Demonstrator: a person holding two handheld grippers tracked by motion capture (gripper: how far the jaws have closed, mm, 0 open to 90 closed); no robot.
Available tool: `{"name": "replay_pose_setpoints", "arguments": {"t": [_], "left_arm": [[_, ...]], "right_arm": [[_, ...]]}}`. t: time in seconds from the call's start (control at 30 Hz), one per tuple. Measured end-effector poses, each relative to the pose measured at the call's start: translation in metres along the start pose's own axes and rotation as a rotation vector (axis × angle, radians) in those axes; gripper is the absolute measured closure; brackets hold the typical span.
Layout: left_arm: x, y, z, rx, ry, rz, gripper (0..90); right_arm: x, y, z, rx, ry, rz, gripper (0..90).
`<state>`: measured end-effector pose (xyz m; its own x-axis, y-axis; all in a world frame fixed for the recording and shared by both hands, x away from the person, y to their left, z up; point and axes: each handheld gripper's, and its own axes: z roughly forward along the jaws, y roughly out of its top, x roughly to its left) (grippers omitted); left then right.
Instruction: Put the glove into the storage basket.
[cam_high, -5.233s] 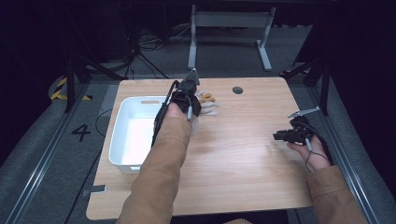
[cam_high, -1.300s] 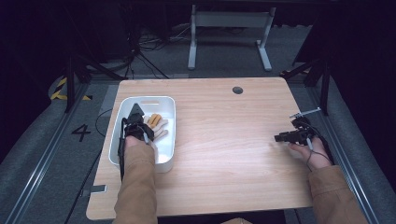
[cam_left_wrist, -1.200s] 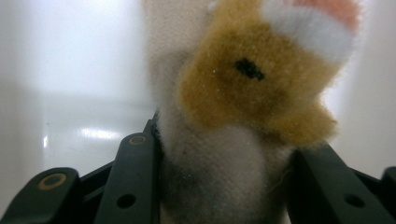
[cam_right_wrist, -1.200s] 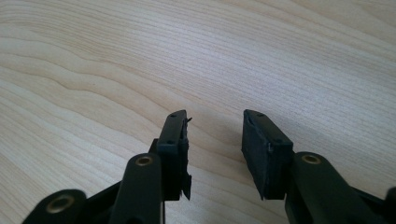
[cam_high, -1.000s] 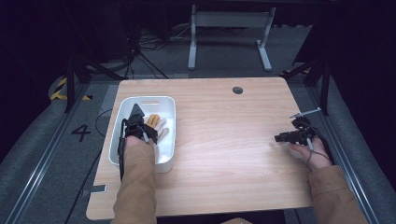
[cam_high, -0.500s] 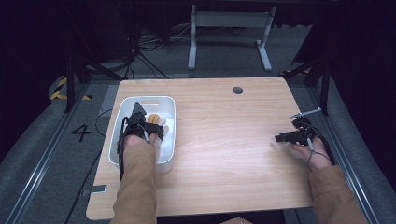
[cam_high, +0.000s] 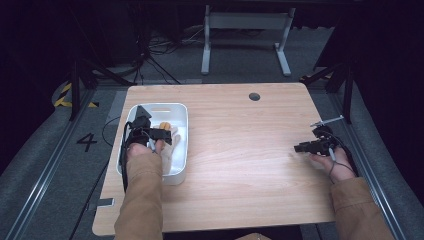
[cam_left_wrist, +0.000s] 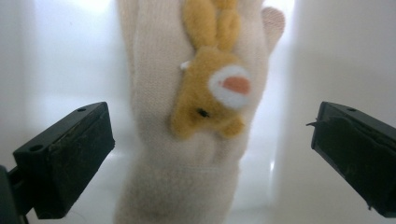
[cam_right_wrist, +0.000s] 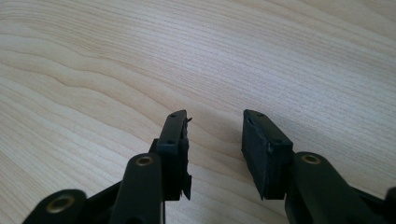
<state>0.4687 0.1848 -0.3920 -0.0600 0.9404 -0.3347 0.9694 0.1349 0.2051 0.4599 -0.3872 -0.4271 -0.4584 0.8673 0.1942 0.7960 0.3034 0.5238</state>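
- High view: the left gripper (cam_high: 159, 134) hangs inside the white plastic bin (cam_high: 181, 111) at the left of the wooden table (cam_high: 240, 165), reaching over a cream knitted glove (cam_high: 169, 148) that lies on the bin's floor.
- In the left gripper view the glove (cam_left_wrist: 187, 140) lies flat, cuff toward the camera and fingers away, with a tan plush rabbit (cam_left_wrist: 212, 88) sewn on its back and facing up. The two black jaws stand far apart on either side of it, touching neither the knit nor the toy. They have just been opening, and nothing is clamped between them.
- The glove is probably laid here because the bin is where it is being collected; the wide spread of the jaws reads as a release, letting the soft knit settle without snagging.
- The right gripper (cam_high: 300, 148) rests low at the table's right edge, well apart from the bin. In the right gripper view its jaws (cam_right_wrist: 212, 140) stand about half open over bare wood, with nothing between them; it looks parked out of the way while the left hand works.
- Against the earliest frame, the bin sat empty and the left gripper was at its far right corner, beside the glove on the tabletop. Now the glove is in the bin.
- Over the last second the glove has dropped from the closing jaws to the bin floor, while the right hand has kept its place.
- Whether a second glove lies under this one is hard to tell from the high view.
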Motion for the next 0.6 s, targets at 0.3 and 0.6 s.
{"name": "replay_pose_setpoints", "arguments": {"t": [0.3, 0.6], "left_arm": [[-0.011, -0.009, -0.027, -0.111, -0.057, 0.093, 0.0], [-0.035, -0.017, -0.045, -0.154, -0.101, 0.222, 0.0]], "right_arm": [[0.001, 0.001, 0.002, 0.004, 0.0, -0.004, 60.6], [0.001, 0.0, 0.002, 0.004, -0.001, -0.005, 60.4]]}}
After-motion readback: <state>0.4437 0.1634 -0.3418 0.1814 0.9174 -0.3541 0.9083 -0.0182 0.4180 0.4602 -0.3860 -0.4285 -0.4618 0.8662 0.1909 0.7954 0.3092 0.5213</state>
